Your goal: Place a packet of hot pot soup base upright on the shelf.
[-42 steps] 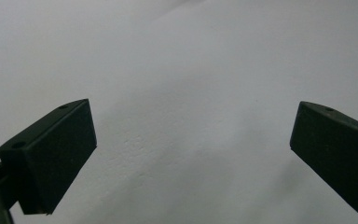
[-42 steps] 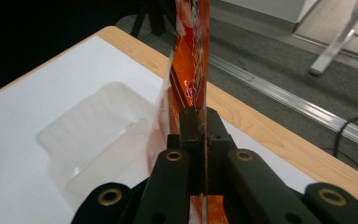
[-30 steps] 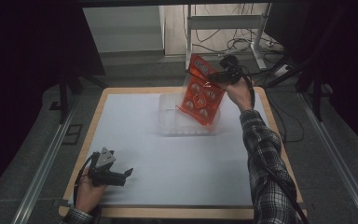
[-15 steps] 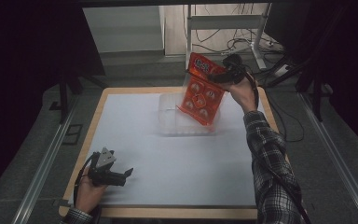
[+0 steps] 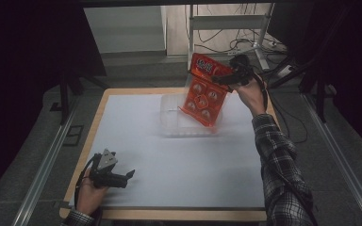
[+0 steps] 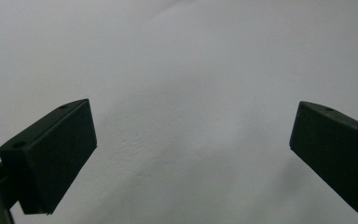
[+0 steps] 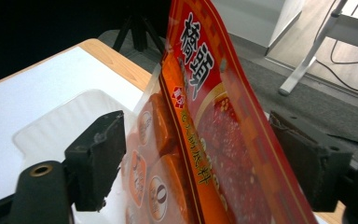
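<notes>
nearest me, my left gripper rests idle on the white table cover, jaws spread on nothing, presumably parked. farther off, my right gripper hangs the orange snack bag by its top over the clear tray, likely to lower it in; whether its jaws pinch i cannot tell. the bag bears chinese characters, seemingly "橋頭".

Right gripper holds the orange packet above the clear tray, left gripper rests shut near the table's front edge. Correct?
Not quite: the left gripper is open, its jaws wide apart in the left gripper view. The rest holds: the right gripper holds the orange packet above the clear tray.
</notes>
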{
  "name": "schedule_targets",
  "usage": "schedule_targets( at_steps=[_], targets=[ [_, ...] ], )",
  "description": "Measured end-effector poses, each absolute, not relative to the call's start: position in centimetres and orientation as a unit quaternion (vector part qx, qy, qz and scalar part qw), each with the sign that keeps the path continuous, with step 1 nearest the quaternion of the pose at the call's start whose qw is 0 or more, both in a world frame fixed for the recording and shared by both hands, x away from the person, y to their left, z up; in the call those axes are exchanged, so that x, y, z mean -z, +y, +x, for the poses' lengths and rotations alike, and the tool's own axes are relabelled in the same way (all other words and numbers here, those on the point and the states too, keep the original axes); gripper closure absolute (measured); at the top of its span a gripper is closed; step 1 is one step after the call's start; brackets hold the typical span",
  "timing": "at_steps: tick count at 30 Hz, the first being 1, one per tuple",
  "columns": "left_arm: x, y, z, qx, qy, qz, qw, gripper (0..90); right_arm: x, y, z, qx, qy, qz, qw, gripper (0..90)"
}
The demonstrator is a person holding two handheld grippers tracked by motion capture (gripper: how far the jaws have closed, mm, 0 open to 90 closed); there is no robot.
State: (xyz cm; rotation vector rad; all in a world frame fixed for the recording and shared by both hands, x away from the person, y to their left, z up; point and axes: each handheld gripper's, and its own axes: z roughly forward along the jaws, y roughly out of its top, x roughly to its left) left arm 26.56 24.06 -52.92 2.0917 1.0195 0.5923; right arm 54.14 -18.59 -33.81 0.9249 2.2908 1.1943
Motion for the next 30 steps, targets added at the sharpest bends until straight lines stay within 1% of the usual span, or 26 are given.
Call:
schedule_targets(
  at_steps=[14,20,30],
  targets=[
    [52.9,24.0,26.5,-0.231,0.394,0.814,0.360,0.0,33.3,-20.0,52.8,-0.427,0.824,0.319,0.192,13.2],
    [52.9,24.0,26.5,-0.232,0.393,0.814,0.360,0.0,33.1,-20.3,52.0,-0.428,0.824,0.316,0.196,10.3],
    [52.9,23.9,26.5,-0.231,0.393,0.814,0.361,0.0,33.1,-20.6,51.1,-0.429,0.826,0.315,0.184,4.1]
  ],
)
